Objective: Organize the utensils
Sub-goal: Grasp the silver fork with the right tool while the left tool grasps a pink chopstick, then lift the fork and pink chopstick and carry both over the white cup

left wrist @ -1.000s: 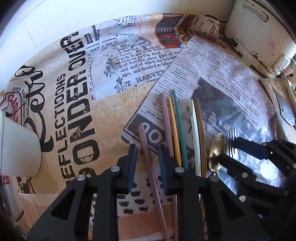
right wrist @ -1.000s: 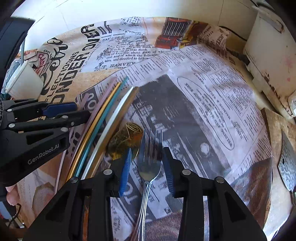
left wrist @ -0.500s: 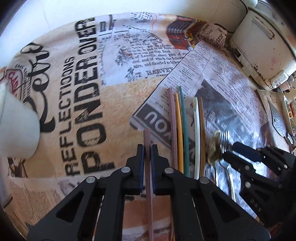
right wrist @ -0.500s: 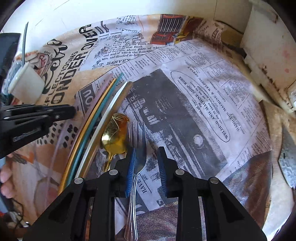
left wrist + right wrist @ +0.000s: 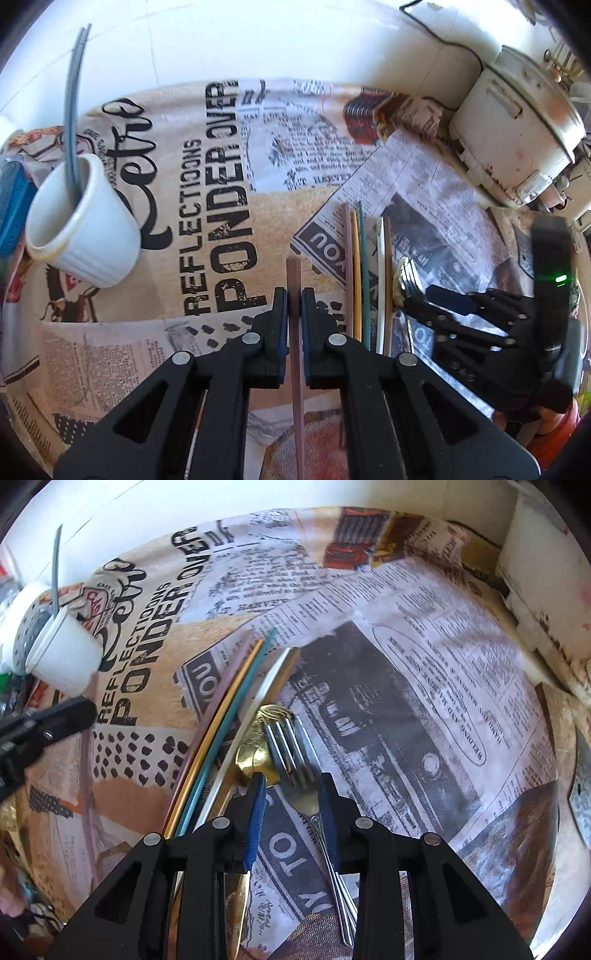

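- Left gripper [image 5: 294, 295]: jaws pressed together on a mauve plastic chopstick [image 5: 294, 280], whose long axis runs straight along the fingers, tip pointing away from the camera.
- White ribbed ceramic cup [image 5: 83, 225], already holding grey sticks, stands up and to the left of the held chopstick, well apart; the left hand is the nearer to it.
- Right gripper [image 5: 291, 797]: jaws somewhat apart and opening, straddling the neck of a silver metal fork [image 5: 299, 764] lying lengthwise between them on the newsprint-patterned cloth [image 5: 424, 686]; the pads appear clear of it.
- Gold spoon [image 5: 258, 753] lies just left of the fork, touching it.
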